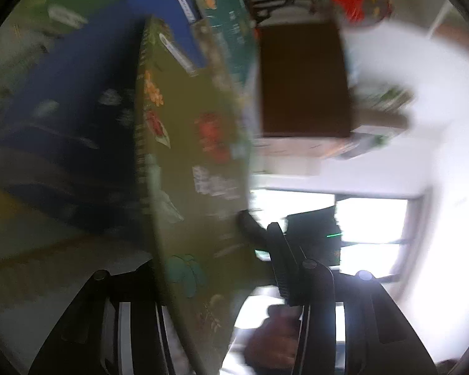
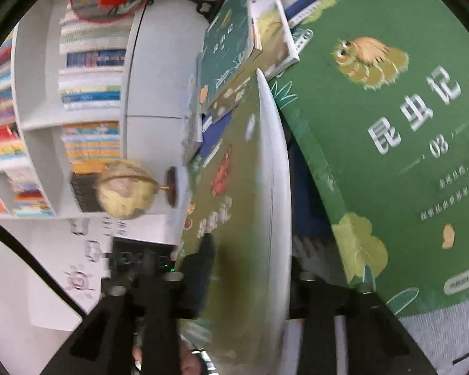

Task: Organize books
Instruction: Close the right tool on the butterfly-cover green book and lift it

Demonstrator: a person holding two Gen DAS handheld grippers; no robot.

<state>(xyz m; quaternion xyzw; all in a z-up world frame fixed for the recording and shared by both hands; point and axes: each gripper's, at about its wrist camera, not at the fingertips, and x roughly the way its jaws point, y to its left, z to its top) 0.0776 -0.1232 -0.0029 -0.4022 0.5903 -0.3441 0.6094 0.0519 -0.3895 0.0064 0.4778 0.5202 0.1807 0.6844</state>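
Right wrist view: my right gripper (image 2: 244, 306) is clamped on the olive book (image 2: 234, 218), held upright on edge beside the green book (image 2: 390, 125). My left gripper (image 1: 222, 281) pinches the same olive book (image 1: 197, 143). If my hands pull unevenly, I'd expect it to twist or slip.

Left wrist view is motion-blurred all over: print on the olive book (image 1: 200, 156) unreadable, brown block (image 1: 303, 81) at 1 o'clock unidentifiable. Window (image 1: 372, 218) at 4 o'clock blown out. Right wrist view: green book (image 2: 390, 143) cut off at 3 o'clock; shelf spines (image 2: 90, 78) at 10 o'clock too small to read.
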